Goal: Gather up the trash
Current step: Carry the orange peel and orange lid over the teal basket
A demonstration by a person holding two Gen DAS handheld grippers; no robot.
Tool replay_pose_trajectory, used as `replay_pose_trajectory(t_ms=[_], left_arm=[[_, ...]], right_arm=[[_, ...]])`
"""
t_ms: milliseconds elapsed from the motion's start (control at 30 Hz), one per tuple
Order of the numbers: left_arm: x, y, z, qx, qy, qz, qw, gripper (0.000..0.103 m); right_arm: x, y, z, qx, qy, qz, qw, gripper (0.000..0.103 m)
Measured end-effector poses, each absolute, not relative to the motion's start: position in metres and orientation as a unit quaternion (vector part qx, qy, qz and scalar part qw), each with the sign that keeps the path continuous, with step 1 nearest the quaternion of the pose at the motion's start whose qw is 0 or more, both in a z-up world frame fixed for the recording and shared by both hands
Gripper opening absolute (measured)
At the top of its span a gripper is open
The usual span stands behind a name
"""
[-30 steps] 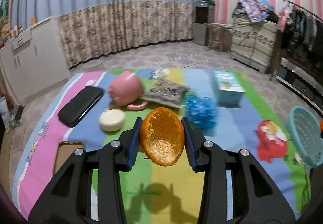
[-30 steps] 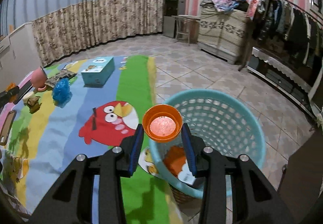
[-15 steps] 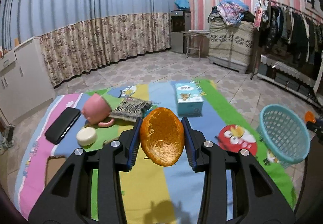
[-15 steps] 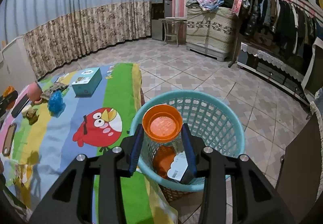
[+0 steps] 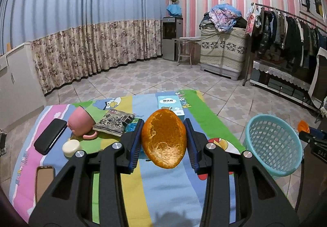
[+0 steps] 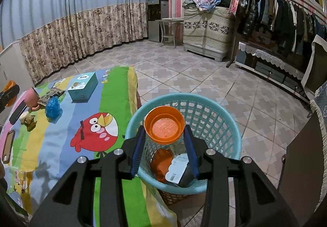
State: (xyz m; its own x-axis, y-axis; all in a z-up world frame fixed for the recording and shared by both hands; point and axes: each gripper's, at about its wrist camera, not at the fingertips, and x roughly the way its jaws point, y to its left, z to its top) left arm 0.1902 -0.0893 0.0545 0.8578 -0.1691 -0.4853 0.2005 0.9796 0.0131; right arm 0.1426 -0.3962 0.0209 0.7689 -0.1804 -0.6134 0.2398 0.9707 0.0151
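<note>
Tiled room, colourful mat [image 5: 169, 190] spread on a low surface. Right gripper [image 6: 164, 143] clamped on an orange cup [image 6: 164, 124], held over the near rim of a teal basket [image 6: 224, 124]; trash already lying inside, below the fingers. Left gripper [image 5: 163, 141] closed on an orange peel [image 5: 163, 139], basket [image 5: 271, 145] well off to its right, past the mat's edge. Risks, as judged: cup released too near the rim, then bouncing out onto the floor; peel slipping from the pads on the way across; both grippers colliding above the basket.
</note>
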Motion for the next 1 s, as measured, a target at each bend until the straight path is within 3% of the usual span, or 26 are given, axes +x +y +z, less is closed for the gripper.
replay_pose_trajectory(t_ms=[400, 1000], left_arm=[[0.207, -0.135, 0.054, 0.046, 0.252, -0.125, 0.959, 0.038], [0.230, -0.275, 0.004, 0.059, 0.286, -0.231, 0.928, 0.038]], right_arm=[[0.151, -0.430, 0.044, 0.078, 0.263, -0.128, 0.953, 0.039], [0.159, -0.489, 0.003, 0.096, 0.268, -0.159, 0.945, 0.039]])
